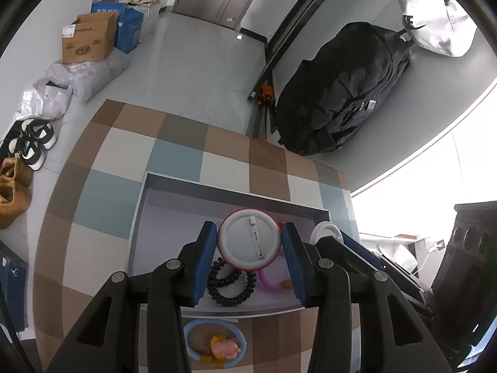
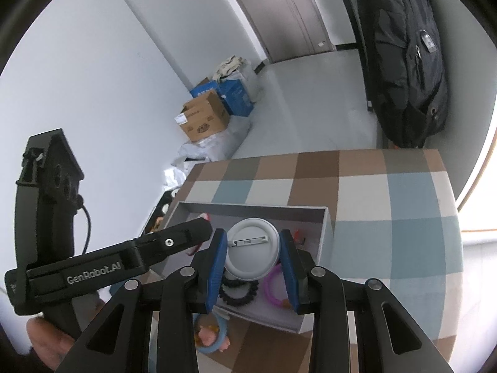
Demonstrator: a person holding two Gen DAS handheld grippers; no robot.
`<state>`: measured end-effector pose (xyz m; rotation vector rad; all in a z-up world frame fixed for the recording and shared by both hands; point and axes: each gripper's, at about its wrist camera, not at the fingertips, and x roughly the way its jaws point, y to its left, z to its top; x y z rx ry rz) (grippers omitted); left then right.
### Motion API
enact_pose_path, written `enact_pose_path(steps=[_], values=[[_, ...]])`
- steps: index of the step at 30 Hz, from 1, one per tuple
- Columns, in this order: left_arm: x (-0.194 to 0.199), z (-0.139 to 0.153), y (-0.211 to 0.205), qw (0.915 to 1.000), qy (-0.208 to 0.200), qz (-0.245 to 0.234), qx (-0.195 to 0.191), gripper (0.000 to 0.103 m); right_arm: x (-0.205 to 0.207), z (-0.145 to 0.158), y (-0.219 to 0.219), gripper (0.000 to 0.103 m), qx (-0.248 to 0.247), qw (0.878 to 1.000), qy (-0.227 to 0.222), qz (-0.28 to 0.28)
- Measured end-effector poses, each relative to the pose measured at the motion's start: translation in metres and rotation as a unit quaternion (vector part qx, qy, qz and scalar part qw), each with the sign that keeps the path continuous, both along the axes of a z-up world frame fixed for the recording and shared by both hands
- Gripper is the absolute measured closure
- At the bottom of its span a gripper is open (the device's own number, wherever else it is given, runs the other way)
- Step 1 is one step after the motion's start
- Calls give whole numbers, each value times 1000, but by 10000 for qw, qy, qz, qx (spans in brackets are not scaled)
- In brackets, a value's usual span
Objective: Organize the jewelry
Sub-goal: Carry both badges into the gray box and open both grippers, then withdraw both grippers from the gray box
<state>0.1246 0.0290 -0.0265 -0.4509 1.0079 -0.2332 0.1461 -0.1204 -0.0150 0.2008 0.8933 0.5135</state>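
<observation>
A grey open box (image 1: pixel 146 205) (image 2: pixel 326 233) sits on the checked tablecloth. My left gripper (image 1: pixel 250 242) is shut on a round pin badge (image 1: pixel 250 241), white back with its clasp up and a red rim, over the box. My right gripper (image 2: pixel 253 248) is shut on a second white-backed pin badge (image 2: pixel 253 255), also over the box. Inside the box lie a black beaded bracelet (image 1: pixel 231 286) (image 2: pixel 237 293) and a pink ring bangle (image 1: pixel 270 281) (image 2: pixel 273 286). The right gripper's body (image 1: pixel 357 255) shows beside the left one, with its badge's edge (image 1: pixel 324 230) visible.
A blue ring with a small pink and yellow figure (image 1: pixel 217 345) (image 2: pixel 211 334) lies on the cloth in front of the box. A black backpack (image 1: pixel 341 90) stands beyond the table's far edge. Cardboard boxes (image 1: pixel 90 39), bags and shoes (image 1: pixel 31 143) lie on the floor at left.
</observation>
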Motion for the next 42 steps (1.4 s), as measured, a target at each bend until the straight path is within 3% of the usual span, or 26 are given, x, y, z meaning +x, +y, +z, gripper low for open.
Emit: enact_pose_path(steps=[1, 4, 5, 9, 12, 21, 28, 42], values=[[0, -1, 0, 10000, 22, -37, -52, 65, -1, 1, -1, 67, 4, 10000, -30, -28], [0, -2, 0, 9998, 85, -76, -154, 65, -3, 6, -6, 35, -32, 9997, -131, -222], [0, -2, 0, 9998, 75, -92, -176, 63, -5, 8, -8, 33, -26, 9994, -188, -285], [-5, 5, 2, 9998, -38, -15, -170, 36, -9, 18, -21, 29, 16, 9982, -330, -508], [-8, 9, 3, 9998, -148, -16, -134, 34, -12, 23, -29, 19, -19, 9969, -438, -657], [-17, 11, 7, 9998, -187, 52, 41, 33, -21, 21, -29, 16, -247, 9969, -453, -587], [-34, 21, 11, 9992, -383, -71, 98, 33, -34, 27, -28, 1, -358, 9950, -690, -627], [-74, 10, 23, 9992, -284, -276, -64, 33, -65, 24, -32, 0, -492, 9947, -686, -594]])
